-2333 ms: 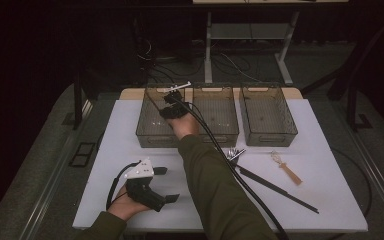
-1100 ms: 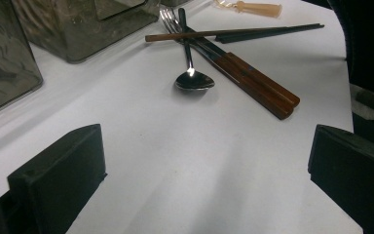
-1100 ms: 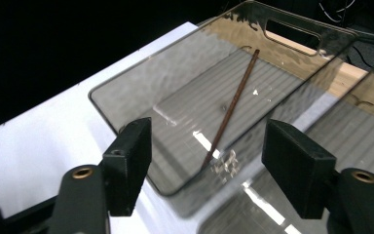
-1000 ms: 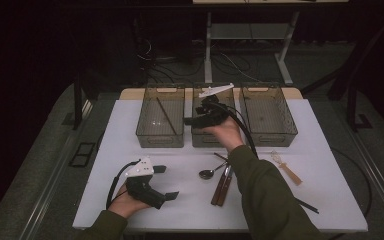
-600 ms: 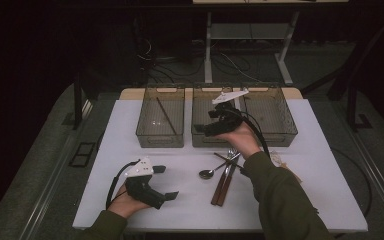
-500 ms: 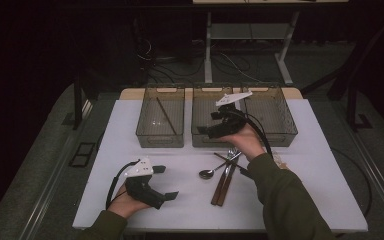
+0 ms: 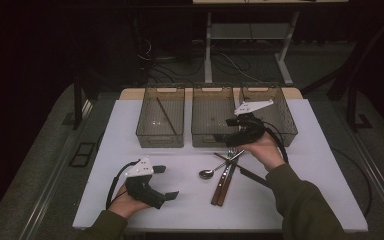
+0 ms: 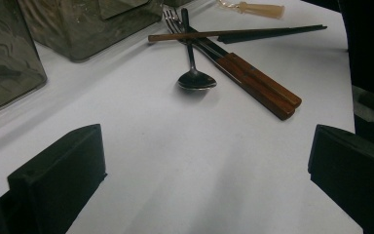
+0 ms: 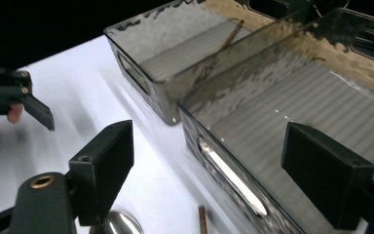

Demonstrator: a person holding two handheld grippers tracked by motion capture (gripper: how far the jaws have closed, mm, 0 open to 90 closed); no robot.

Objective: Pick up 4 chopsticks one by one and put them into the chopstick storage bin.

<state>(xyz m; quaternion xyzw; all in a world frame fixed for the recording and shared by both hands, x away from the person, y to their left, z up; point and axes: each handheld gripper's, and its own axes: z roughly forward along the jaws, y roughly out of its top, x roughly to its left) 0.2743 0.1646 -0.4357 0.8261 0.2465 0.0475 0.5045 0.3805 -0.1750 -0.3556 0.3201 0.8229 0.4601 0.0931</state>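
Right gripper [image 7: 230,131], jaws spread and empty, hovers over the cutlery pile, probably next descending onto the spoon [image 7: 206,173].

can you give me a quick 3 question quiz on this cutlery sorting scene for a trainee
1. True or false: the right gripper is shut on the spoon.
2. Which bin holds a chopstick? A) left bin B) middle bin C) right bin
3. Fill in: the left gripper rests on the ______, with its jaws apart.

Key
1. False: its jaws stand apart with nothing between them, above the middle bin's near edge, and the spoon lies on the table.
2. A
3. table
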